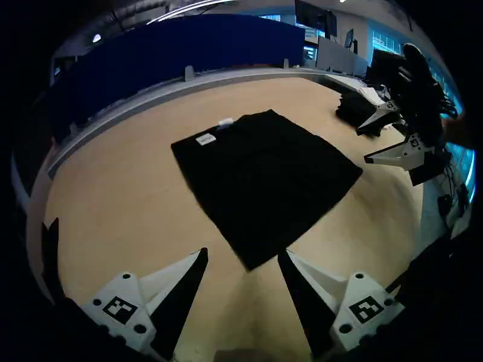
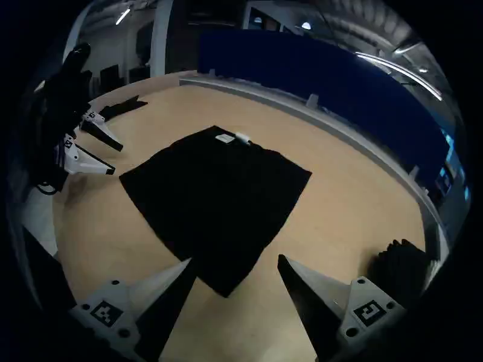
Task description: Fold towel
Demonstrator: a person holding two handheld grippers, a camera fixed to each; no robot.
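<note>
A black towel lies spread flat on the wooden table, with a small white label near its far corner. My left gripper is open, and the towel's near corner points into the gap between its fingertips. In the right gripper view the towel lies the same way, its label at the far edge. My right gripper is open, with another corner lying between its fingers. Each gripper appears across the towel from the other: the right one and the left one, both open.
A stack of dark folded cloth sits on the table beyond the towel's side, also at the lower right. A blue partition runs behind the table's curved far edge. Bare wood surrounds the towel.
</note>
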